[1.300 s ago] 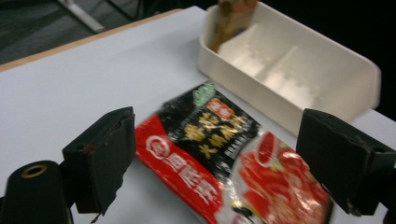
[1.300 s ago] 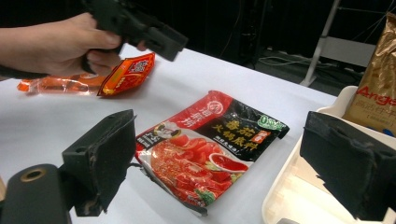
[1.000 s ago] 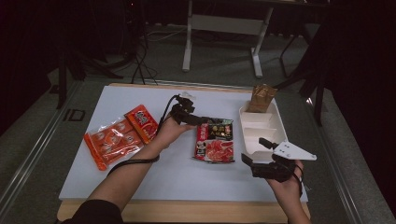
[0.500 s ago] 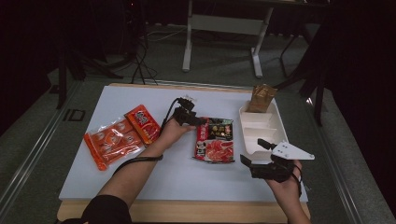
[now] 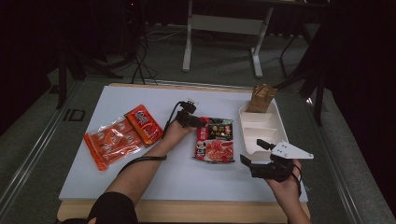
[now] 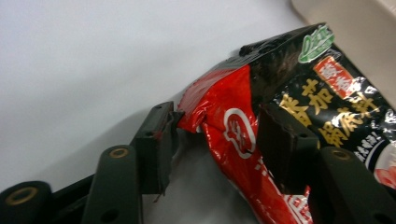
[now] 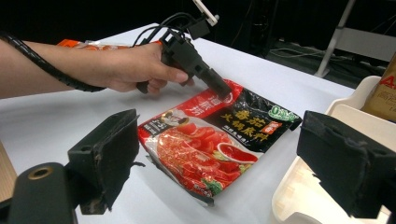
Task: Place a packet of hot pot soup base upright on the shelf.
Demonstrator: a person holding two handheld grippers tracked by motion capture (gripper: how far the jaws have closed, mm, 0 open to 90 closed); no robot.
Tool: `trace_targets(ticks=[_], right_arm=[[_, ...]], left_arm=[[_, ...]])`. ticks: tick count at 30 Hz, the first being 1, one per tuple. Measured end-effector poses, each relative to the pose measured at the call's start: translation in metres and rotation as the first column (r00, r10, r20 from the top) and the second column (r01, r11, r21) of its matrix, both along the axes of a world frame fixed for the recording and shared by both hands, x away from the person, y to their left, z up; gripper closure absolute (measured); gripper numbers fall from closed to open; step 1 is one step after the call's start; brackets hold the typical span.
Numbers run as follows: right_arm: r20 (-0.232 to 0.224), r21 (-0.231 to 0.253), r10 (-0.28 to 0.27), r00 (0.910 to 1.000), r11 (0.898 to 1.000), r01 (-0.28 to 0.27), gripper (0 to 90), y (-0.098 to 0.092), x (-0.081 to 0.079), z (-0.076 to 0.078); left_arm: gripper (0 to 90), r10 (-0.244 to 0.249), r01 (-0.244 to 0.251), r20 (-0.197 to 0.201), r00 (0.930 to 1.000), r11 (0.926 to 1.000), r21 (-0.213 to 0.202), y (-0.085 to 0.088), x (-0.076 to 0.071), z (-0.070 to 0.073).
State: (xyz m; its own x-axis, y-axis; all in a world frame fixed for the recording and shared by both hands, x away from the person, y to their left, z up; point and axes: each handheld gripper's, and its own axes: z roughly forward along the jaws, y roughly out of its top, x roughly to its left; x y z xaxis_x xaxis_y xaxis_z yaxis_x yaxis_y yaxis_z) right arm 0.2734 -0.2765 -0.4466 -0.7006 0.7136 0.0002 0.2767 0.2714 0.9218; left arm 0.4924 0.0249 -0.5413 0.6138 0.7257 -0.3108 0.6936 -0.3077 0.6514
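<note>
A red and black tomato sauce packet [image 5: 215, 140] lies flat mid-table. My left gripper [image 5: 200, 124] reaches it from the left at its upper left corner. In the left gripper view the jaws [image 6: 219, 126] have just been closing, and the packet's red corner [image 6: 233, 130] is bunched and crumpled between the pads. The right gripper view shows that gripper [image 7: 224, 91] angled down onto the packet [image 7: 205, 144]. My right gripper [image 5: 254, 152] hovers at the front right with wide open jaws [image 7: 224, 135] and nothing between them.
A white divided tray [image 5: 261, 123] stands right of the packet, with a brown pouch [image 5: 262, 97] upright at its far end. Two orange-red snack packets [image 5: 142, 123] [image 5: 109, 142] lie at the left. The table's front edge is near my right hand.
My left gripper has come down onto the packet's corner and its jaws have narrowed around it. The right gripper has stayed where it was.
</note>
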Motion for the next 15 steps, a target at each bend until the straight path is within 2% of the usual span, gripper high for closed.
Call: trace_targets(ticks=[2, 9, 10, 12, 15], right_arm=[[-0.001, -0.002, -0.001, 1.0, 1.0, 0.001, 12.7, 0.0002, 0.0, -0.0002], [-0.005, -0.007, -0.001, 1.0, 1.0, 0.001, 12.7, 0.0003, 0.0013, -0.0014], [-0.006, -0.01, 0.0, 1.0, 1.0, 0.0, 12.7, 0.0004, 0.0016, -0.0017], [-0.006, -0.011, 0.001, 1.0, 1.0, -0.001, 12.7, 0.0007, 0.0018, -0.0019], [-0.01, -0.015, 0.002, 0.9999, 1.0, -0.002, 12.7, 0.0012, 0.002, -0.0022]], left_arm=[[49.9, -0.002, 0.002, -0.01, 1.0, 1.0, 0.003, -0.0004, 0.0008, -0.002], [61.0, -0.009, 0.009, -0.005, 0.9999, 0.9999, 0.014, -0.0021, -0.0009, -0.0027], [64.6, -0.014, 0.014, -0.015, 0.9998, 0.9998, 0.014, -0.003, -0.0009, -0.0026], [70.2, -0.013, 0.013, -0.023, 0.9997, 0.9992, 0.038, -0.0062, -0.0018, -0.001], [76.2, 0.004, -0.001, -0.054, 0.9986, 0.9992, 0.04, -0.009, -0.0007, 0.0004]])
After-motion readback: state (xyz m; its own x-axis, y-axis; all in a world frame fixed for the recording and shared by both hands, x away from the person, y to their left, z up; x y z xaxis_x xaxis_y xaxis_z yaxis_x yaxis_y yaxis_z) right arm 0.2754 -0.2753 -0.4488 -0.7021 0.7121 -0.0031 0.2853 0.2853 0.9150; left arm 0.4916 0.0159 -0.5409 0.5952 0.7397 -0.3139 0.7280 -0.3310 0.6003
